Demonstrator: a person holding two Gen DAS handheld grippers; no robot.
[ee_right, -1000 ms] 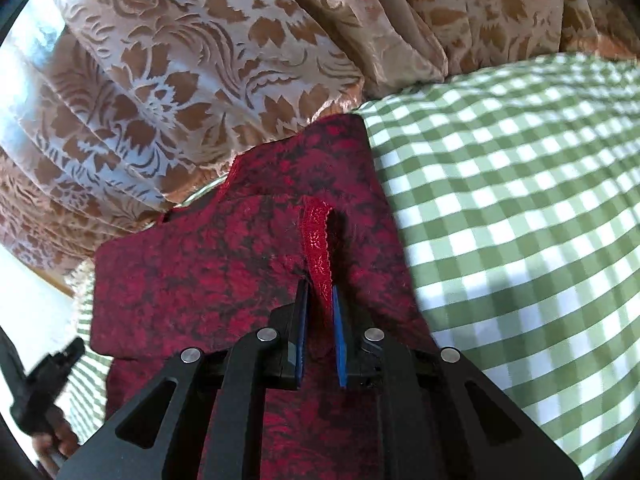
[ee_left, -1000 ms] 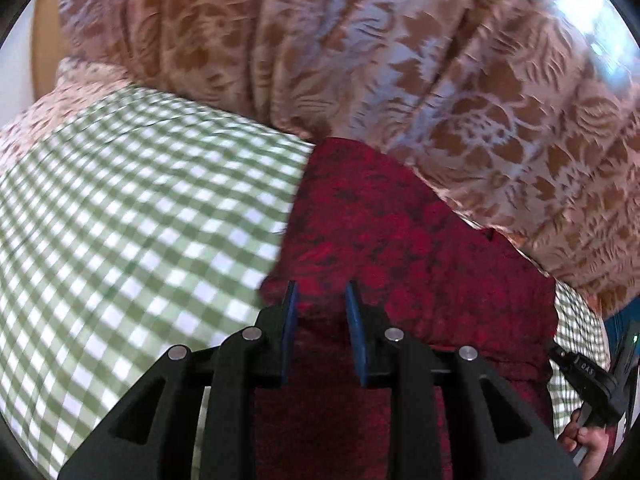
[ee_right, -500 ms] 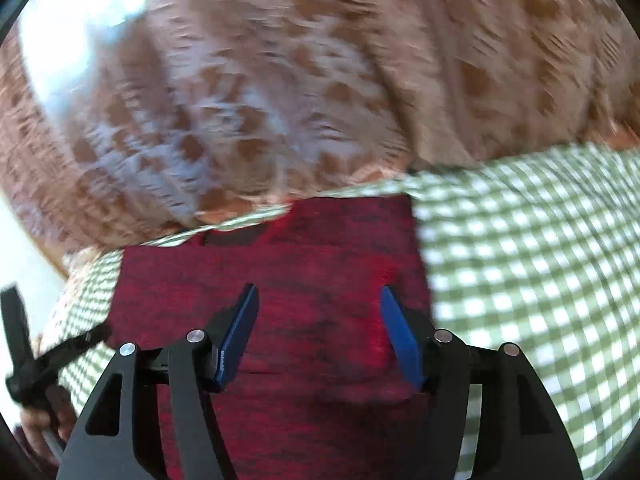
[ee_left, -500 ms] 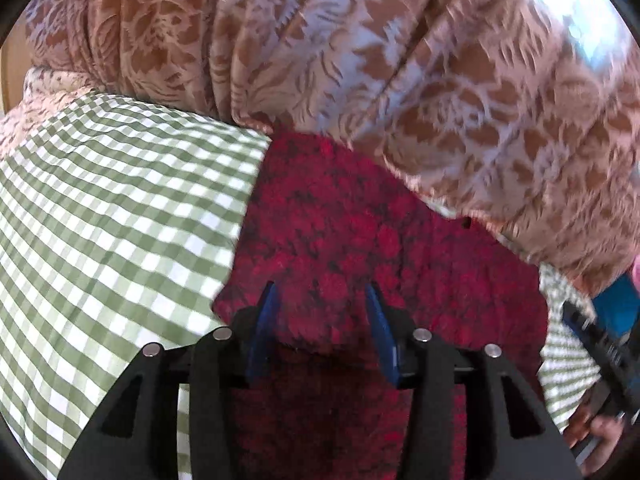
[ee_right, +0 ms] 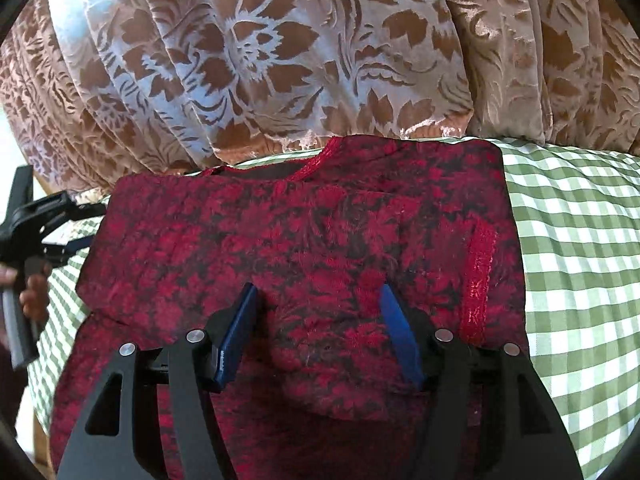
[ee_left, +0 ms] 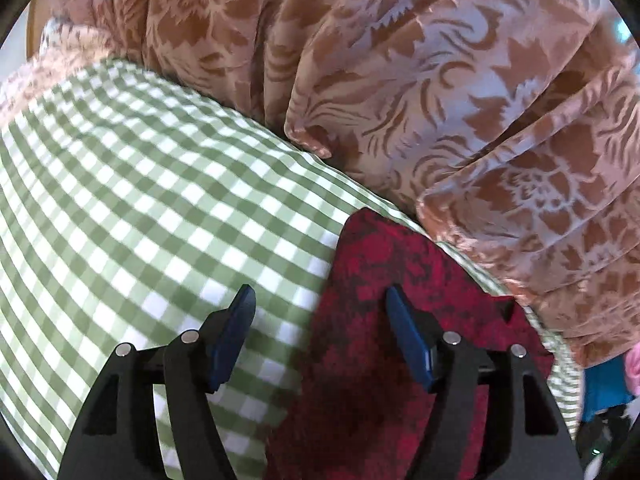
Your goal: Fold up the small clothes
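- Green-and-white checked cloth (ee_left: 152,208) covers the surface under both grippers; whether it is a bed or a worktop cannot be told.
- Behind it hangs a pleated curtain (ee_right: 280,52) in tan and pale pink with a large leaf and flower pattern, its hem touching the far edge of the checked cloth.
- A red garment (ee_right: 304,240) with a dark floral print lies flat on the checked cloth, its neckline toward the curtain.
- One side of the garment is folded in over the body, showing a strip of red lace trim (ee_right: 478,280) along the folded edge.
- The right gripper (ee_right: 318,332) hovers over the middle of the garment, jaws spread wide, with nothing between them.
- The left gripper (ee_left: 320,336) sits over the garment's left edge, jaws also spread wide and empty; one blue pad is over the checked cloth, the other over the red fabric (ee_left: 384,320).
- In the right wrist view the left gripper (ee_right: 44,232) appears at the far left edge, beside the garment.
- A blue object (ee_left: 604,388) shows at the lower right of the left wrist view, too cut off to identify.
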